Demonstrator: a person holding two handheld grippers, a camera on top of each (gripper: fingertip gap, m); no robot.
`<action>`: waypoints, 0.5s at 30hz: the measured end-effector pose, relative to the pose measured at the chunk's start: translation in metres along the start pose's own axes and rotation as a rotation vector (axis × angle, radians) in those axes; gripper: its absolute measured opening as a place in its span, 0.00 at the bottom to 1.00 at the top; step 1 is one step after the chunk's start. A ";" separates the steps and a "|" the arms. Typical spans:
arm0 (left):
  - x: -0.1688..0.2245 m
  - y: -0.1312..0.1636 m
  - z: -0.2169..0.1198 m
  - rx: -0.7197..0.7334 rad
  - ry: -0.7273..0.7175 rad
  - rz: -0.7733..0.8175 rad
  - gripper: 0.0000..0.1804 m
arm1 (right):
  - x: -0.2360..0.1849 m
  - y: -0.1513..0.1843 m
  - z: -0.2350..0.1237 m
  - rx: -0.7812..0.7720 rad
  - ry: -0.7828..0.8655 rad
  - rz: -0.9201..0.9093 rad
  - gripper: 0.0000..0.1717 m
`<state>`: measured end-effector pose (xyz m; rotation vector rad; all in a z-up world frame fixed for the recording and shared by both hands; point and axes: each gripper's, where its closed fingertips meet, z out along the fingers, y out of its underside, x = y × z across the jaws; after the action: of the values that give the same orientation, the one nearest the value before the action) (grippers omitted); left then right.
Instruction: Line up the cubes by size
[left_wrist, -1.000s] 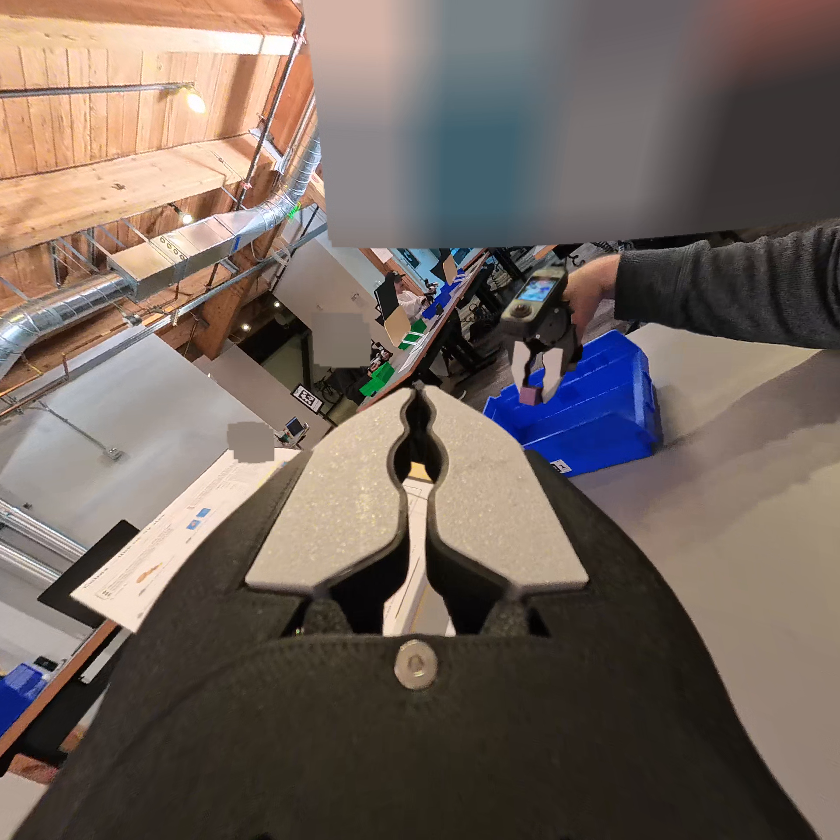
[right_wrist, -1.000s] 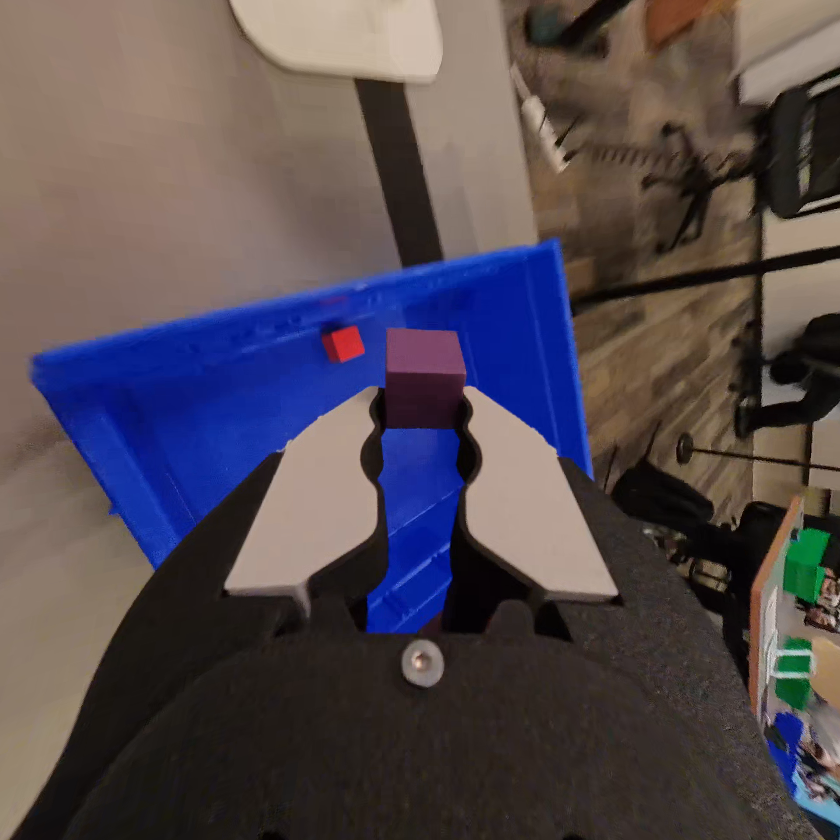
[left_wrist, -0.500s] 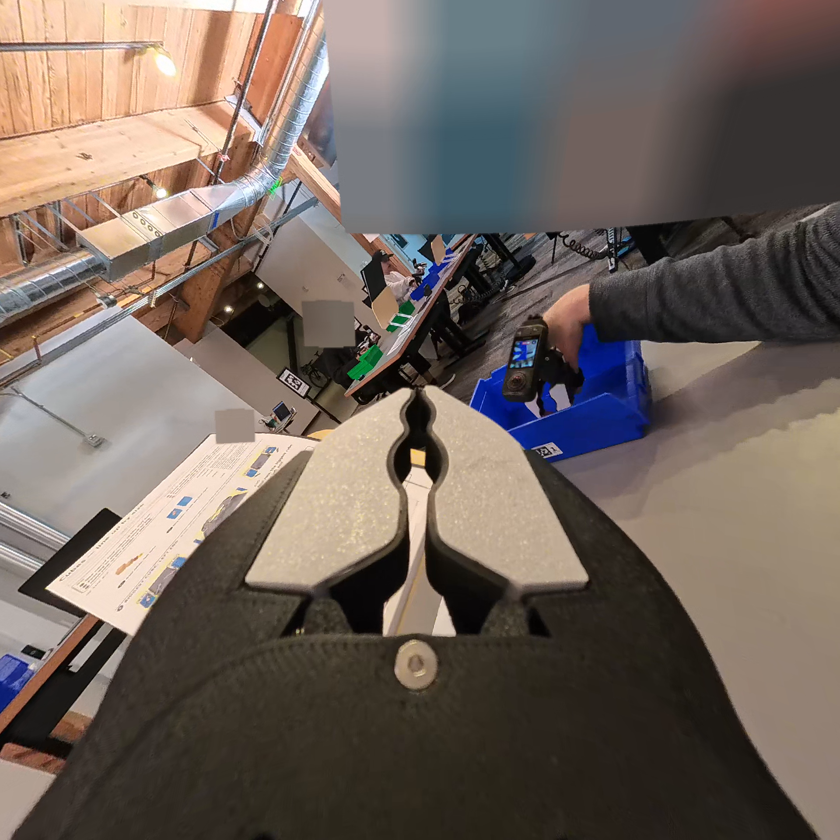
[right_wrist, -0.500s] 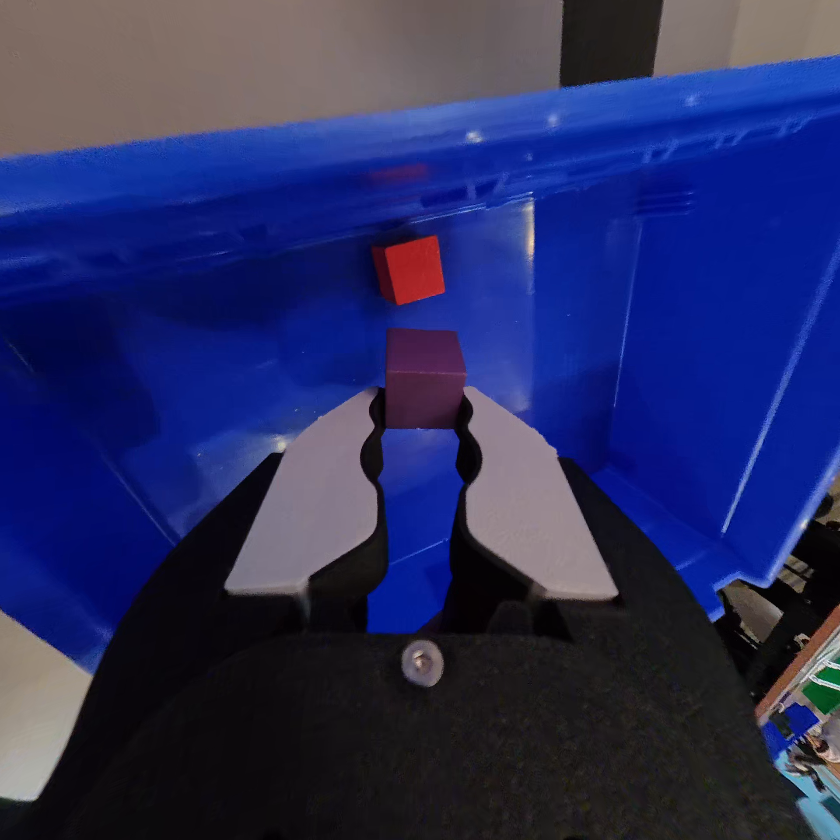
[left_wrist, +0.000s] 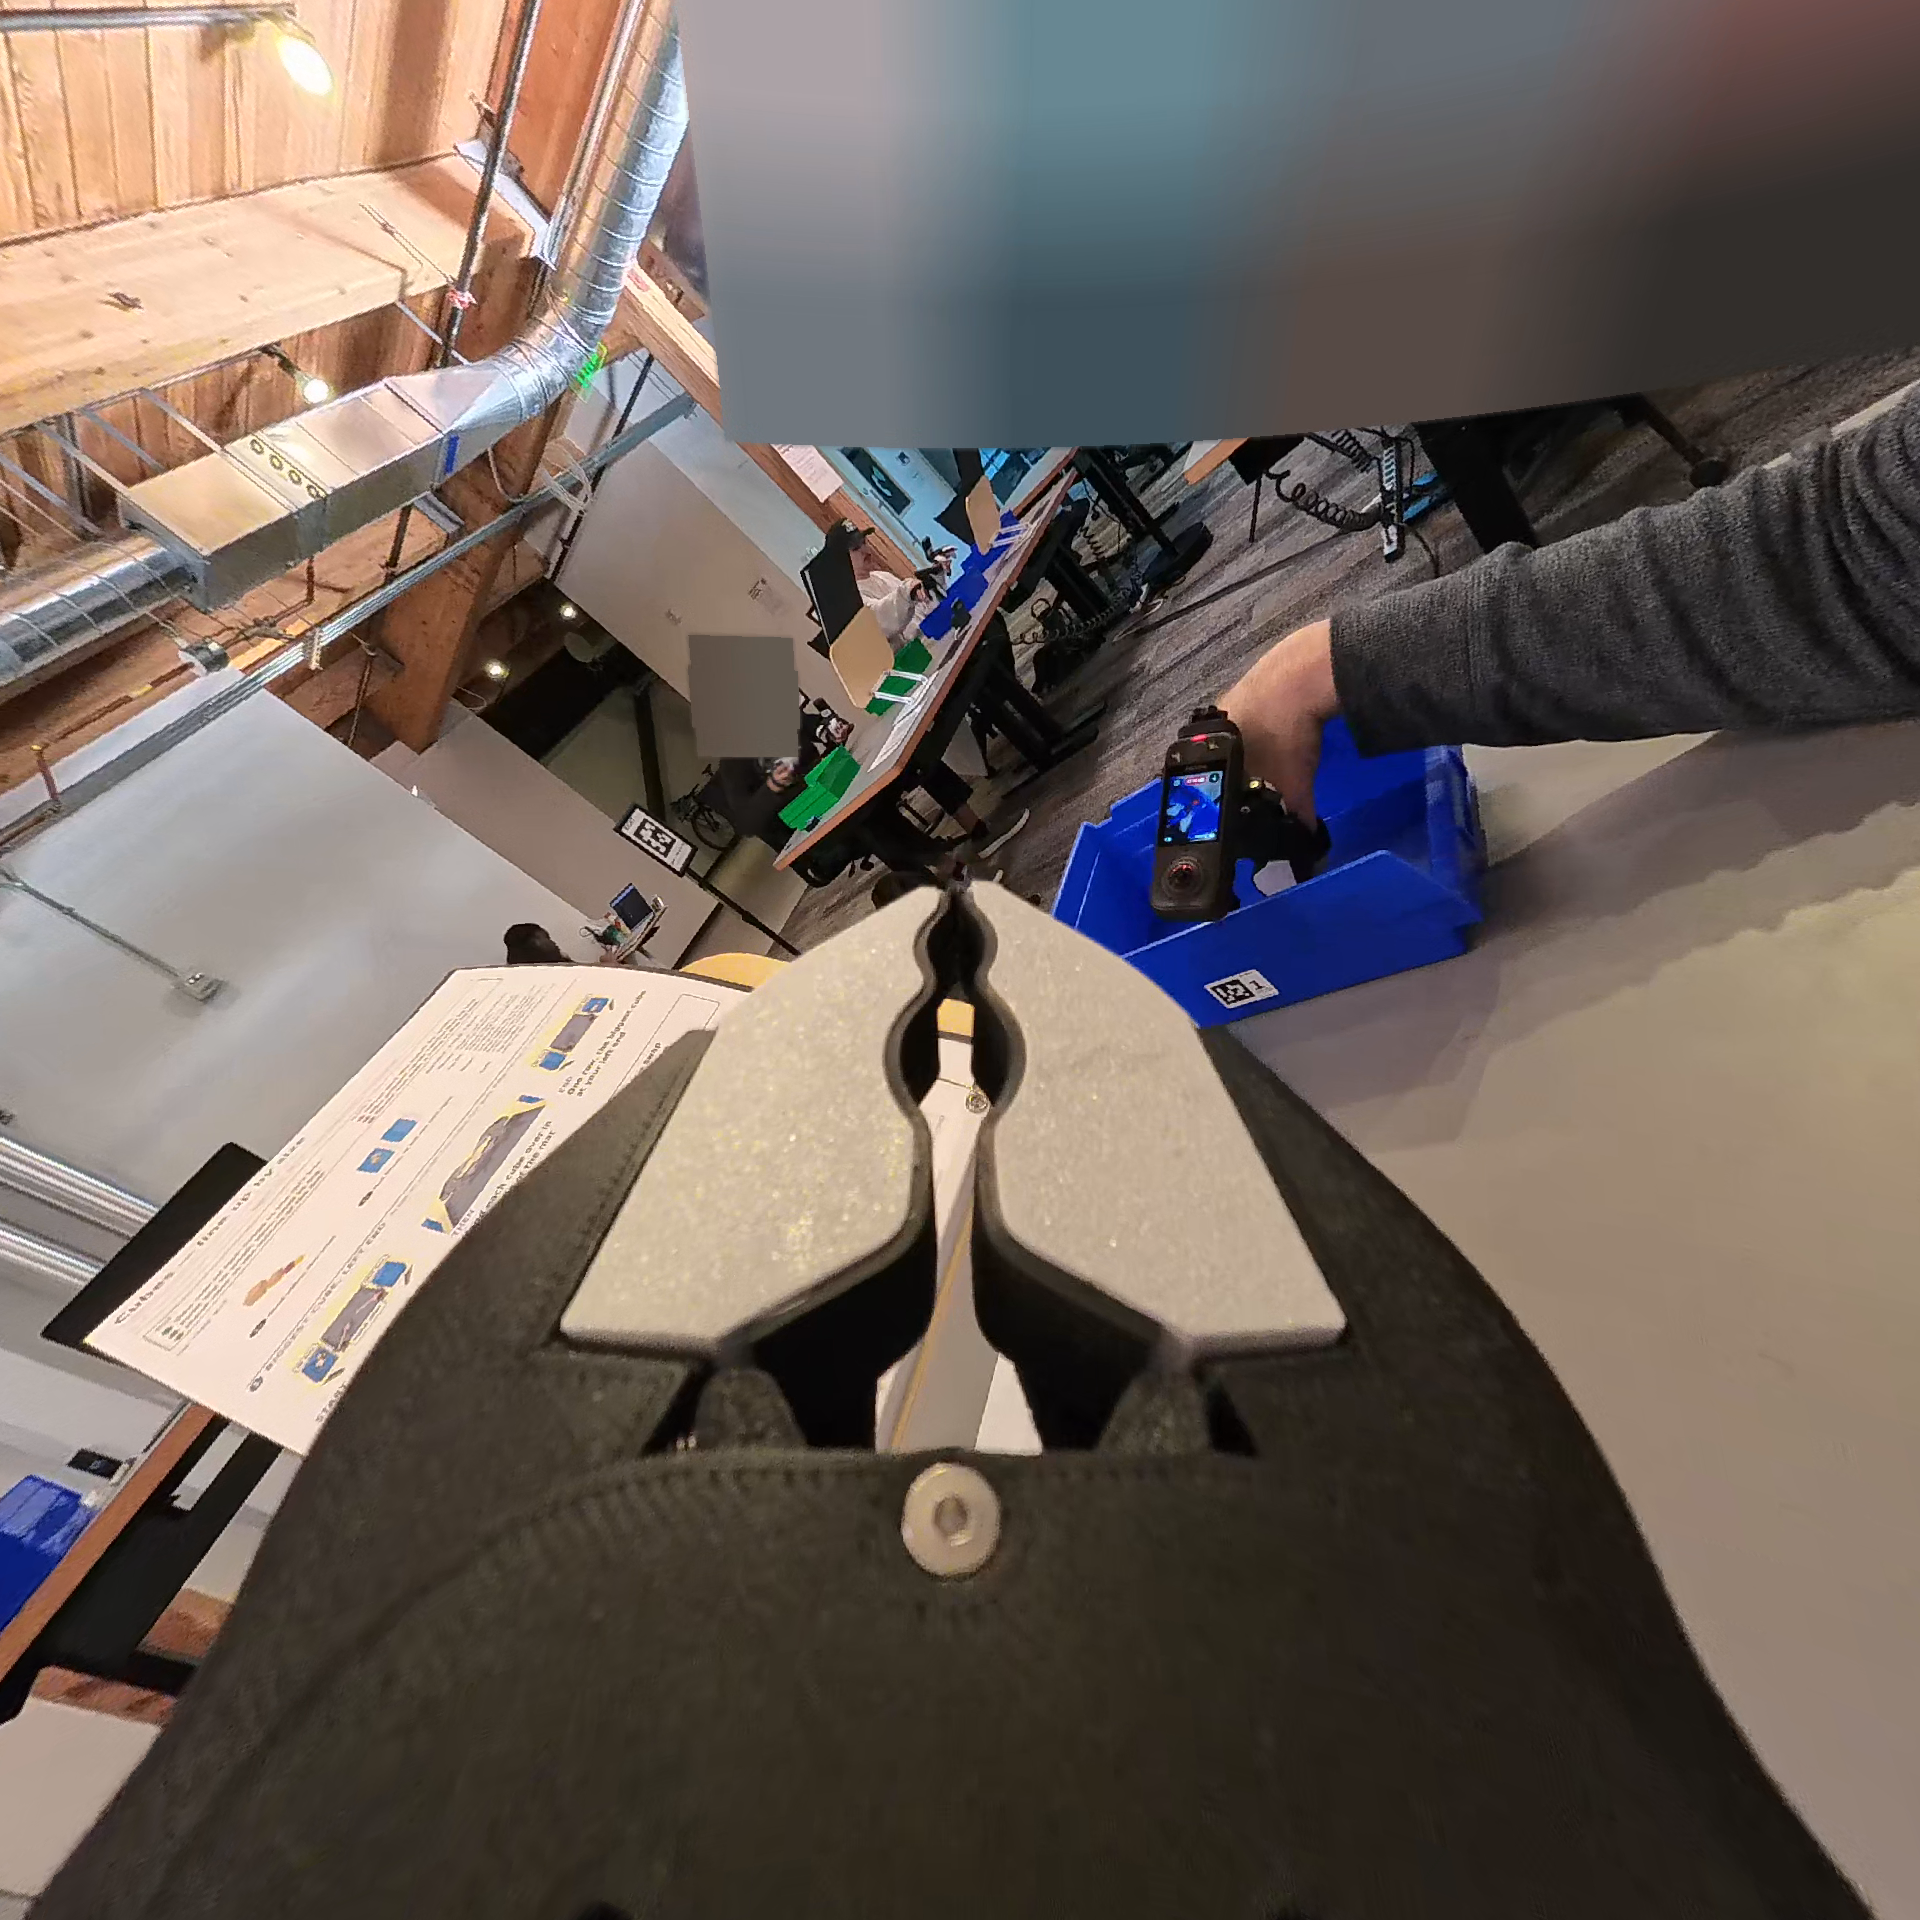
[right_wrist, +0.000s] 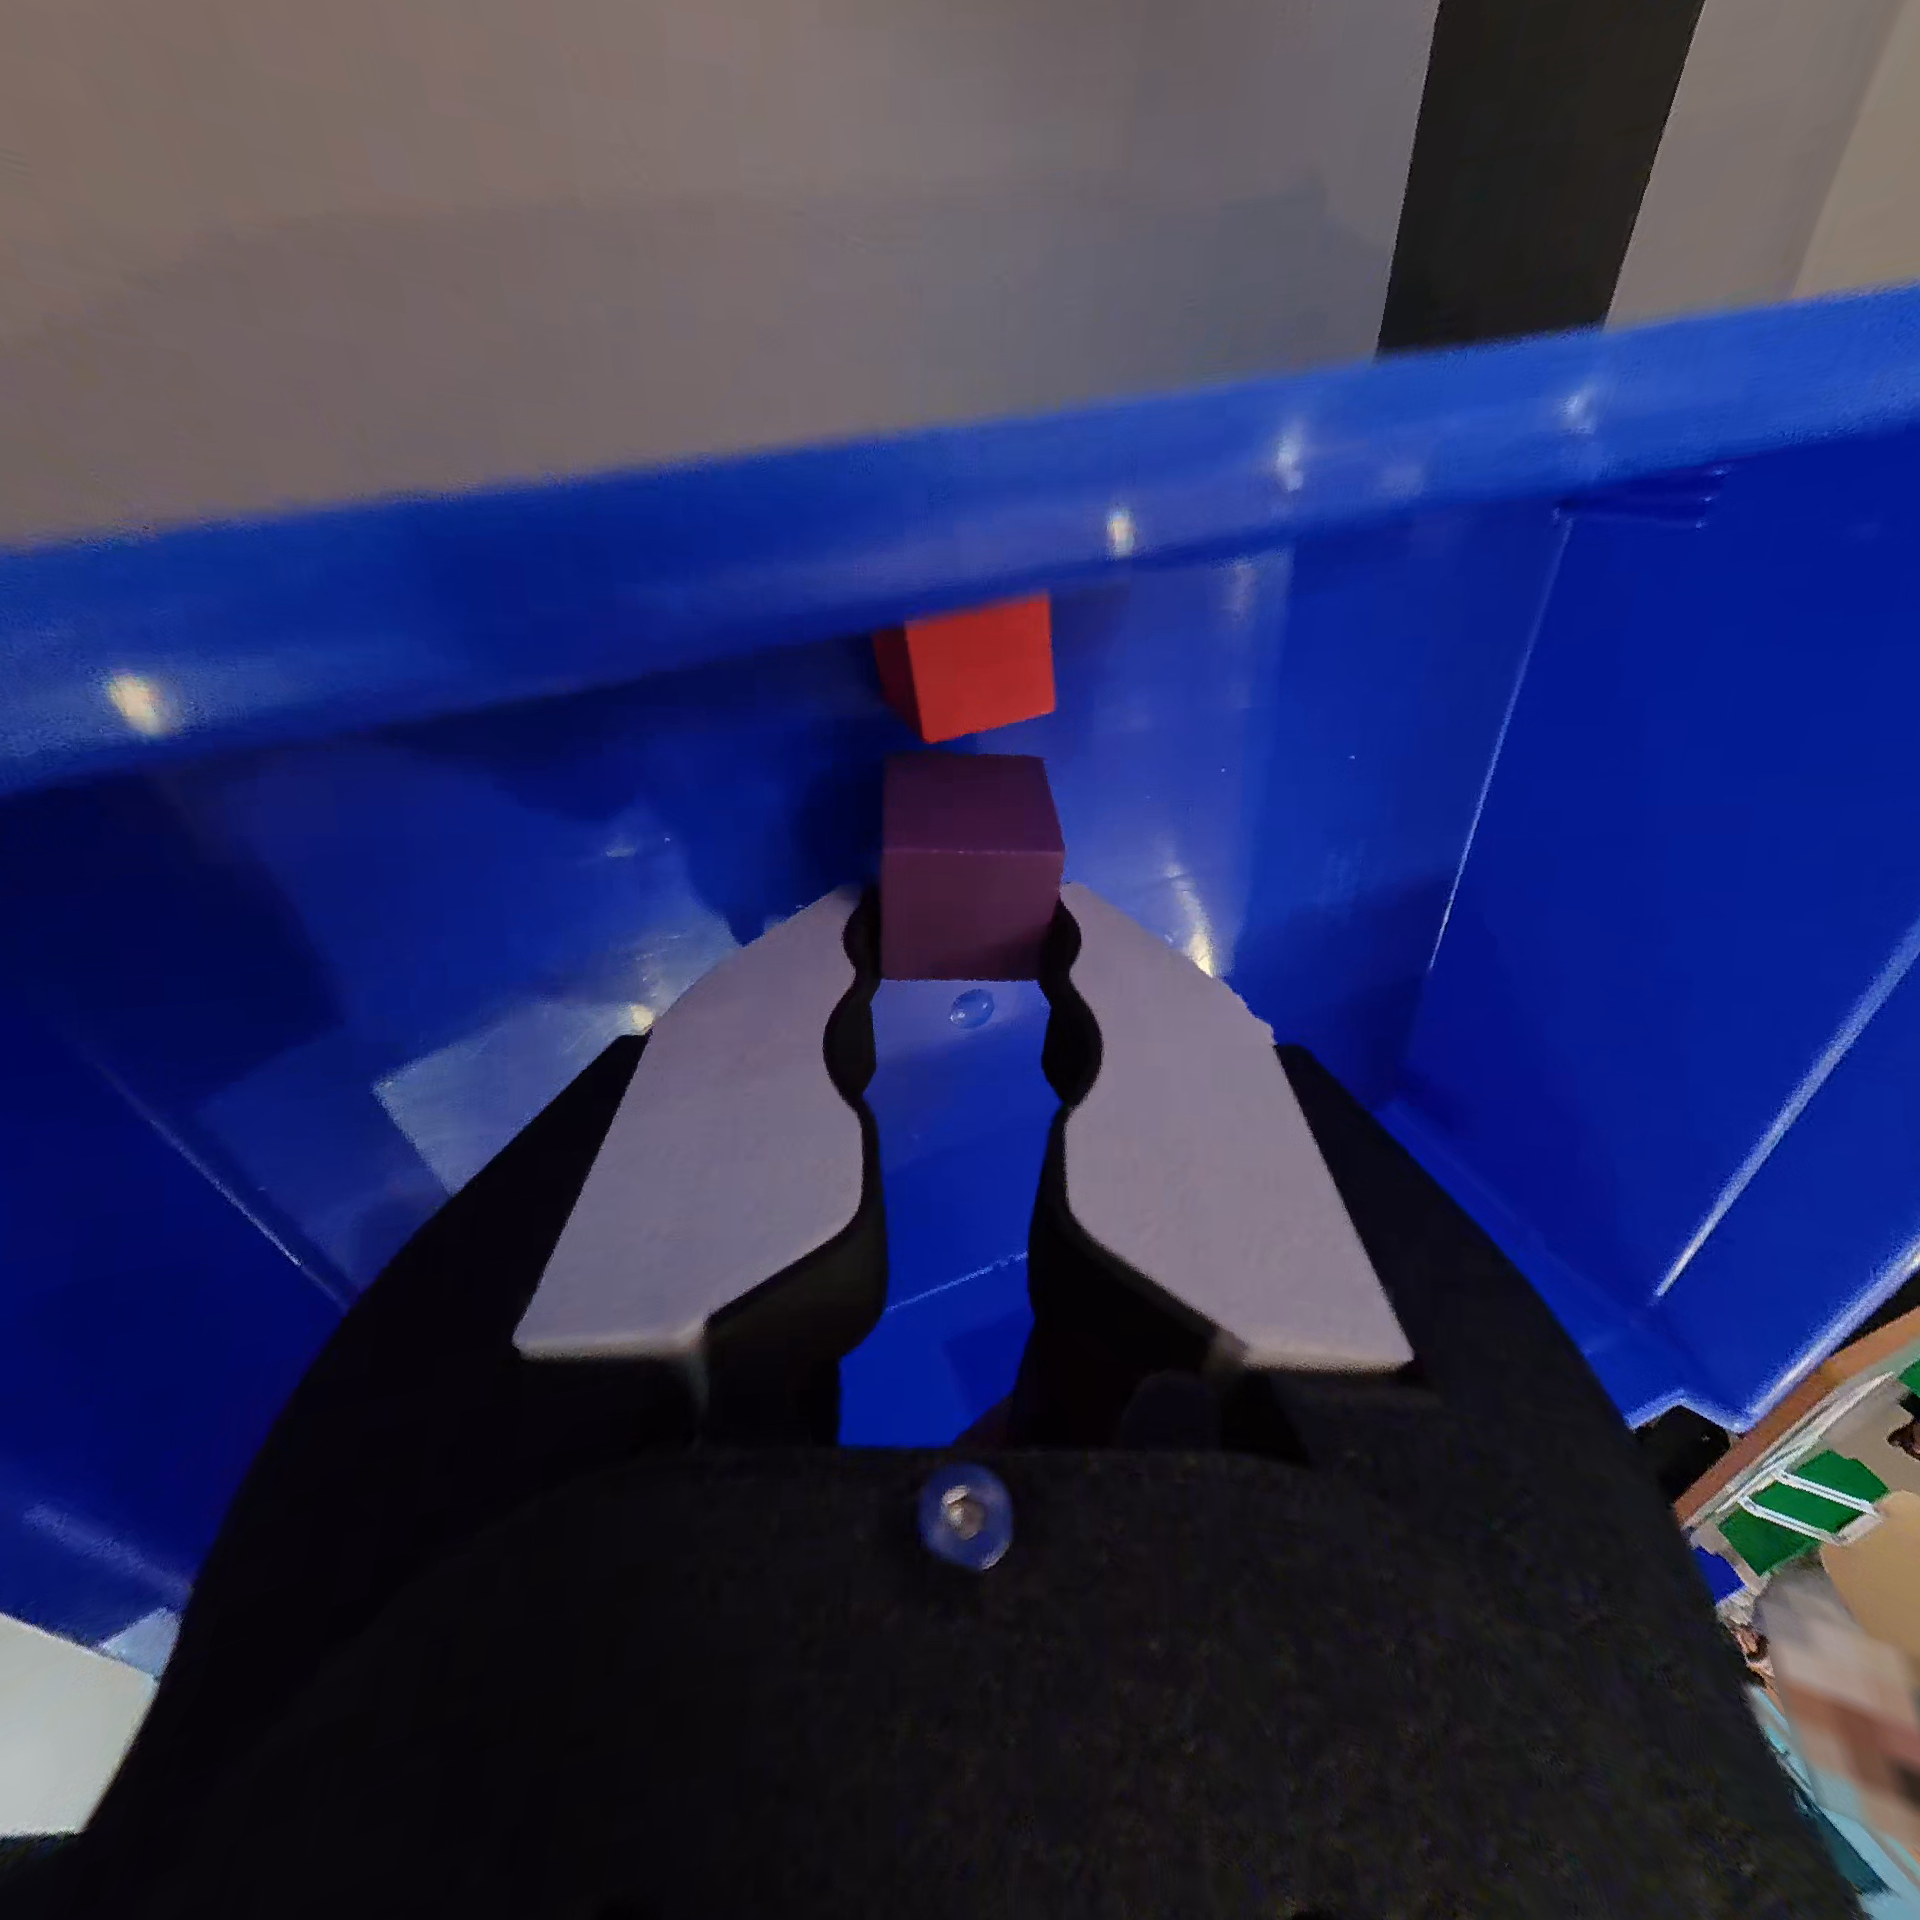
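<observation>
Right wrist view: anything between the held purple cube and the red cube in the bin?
Nothing: only bare blue bin wall shows between the purple cube and the red cube, in the right wrist view.

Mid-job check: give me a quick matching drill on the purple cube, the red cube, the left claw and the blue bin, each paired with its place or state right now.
Things:
1. purple cube
2. red cube
3. left claw
4. blue bin

Places or states:
A. shut, holding nothing
B. on the grey table, right claw reaching inside
C. clamped between the right claw's fingertips
D. loose in the bin, against its far wall

Pairs: 1-C, 2-D, 3-A, 4-B
</observation>
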<state>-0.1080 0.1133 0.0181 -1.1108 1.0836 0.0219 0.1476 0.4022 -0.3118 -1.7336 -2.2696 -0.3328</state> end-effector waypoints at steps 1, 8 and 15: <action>0.000 0.000 0.000 0.000 0.002 0.000 0.00 | 0.000 -0.001 0.000 0.002 0.000 -0.002 0.17; 0.003 0.002 0.003 -0.012 0.014 0.003 0.00 | 0.001 -0.004 0.000 0.007 0.013 -0.013 0.17; 0.005 0.003 0.004 -0.022 0.021 0.008 0.00 | 0.002 -0.005 0.000 0.009 0.019 -0.017 0.16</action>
<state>-0.1040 0.1155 0.0122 -1.1287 1.1092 0.0288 0.1424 0.4024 -0.3114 -1.7007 -2.2699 -0.3407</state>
